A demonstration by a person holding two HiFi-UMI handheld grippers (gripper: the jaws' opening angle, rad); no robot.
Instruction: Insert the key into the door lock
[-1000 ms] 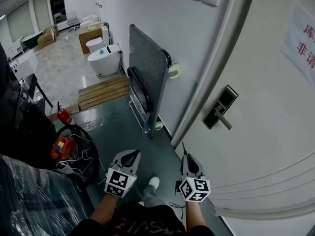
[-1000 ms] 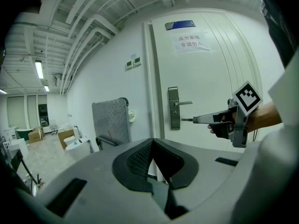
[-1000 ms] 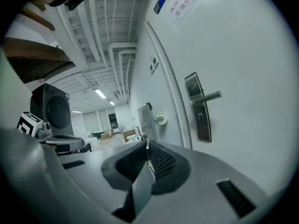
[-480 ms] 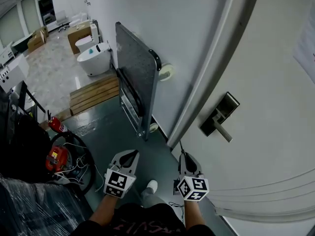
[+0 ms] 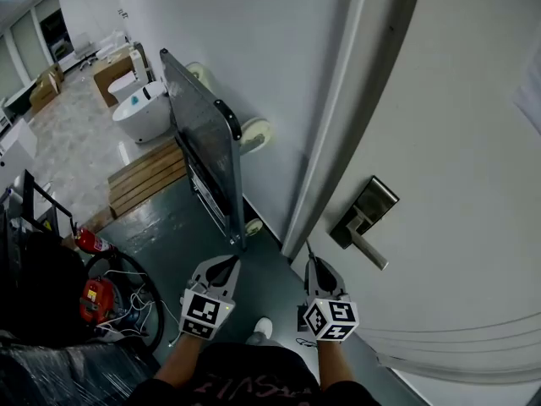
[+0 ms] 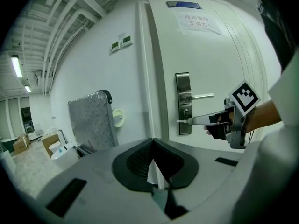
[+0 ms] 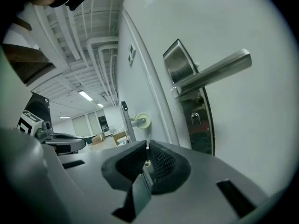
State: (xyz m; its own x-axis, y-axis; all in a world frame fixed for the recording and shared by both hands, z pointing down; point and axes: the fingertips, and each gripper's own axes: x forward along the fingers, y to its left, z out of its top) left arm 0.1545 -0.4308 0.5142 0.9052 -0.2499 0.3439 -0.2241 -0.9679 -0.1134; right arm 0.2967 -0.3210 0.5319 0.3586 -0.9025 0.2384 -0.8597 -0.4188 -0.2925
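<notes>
A steel door lock (image 5: pixel 363 212) with a lever handle (image 5: pixel 369 250) sits on the white door (image 5: pixel 456 184), up and to the right of my right gripper (image 5: pixel 314 266). That gripper is shut on a thin key (image 5: pixel 308 250) that points forward. In the right gripper view the key (image 7: pixel 147 152) stands on edge between the jaws, and the keyhole (image 7: pixel 195 119) lies below the handle (image 7: pixel 212 72), close ahead to the right. The left gripper view shows the key tip (image 6: pixel 182 121) just left of the lock plate (image 6: pixel 184 103). My left gripper (image 5: pixel 223 269) is shut and holds nothing.
A metal plate trolley (image 5: pixel 201 146) with wheels (image 5: pixel 254 134) leans on the wall left of the door frame. A wooden pallet (image 5: pixel 144 176), a white toilet (image 5: pixel 137 112), a fire extinguisher (image 5: pixel 88 242) and a red device with cables (image 5: pixel 97 299) lie further left. A shoe (image 5: pixel 263 328) shows below.
The head view has swung left and down, so the lock now sits lower and nearer the right gripper. Both grippers keep their pose, the key still held.
</notes>
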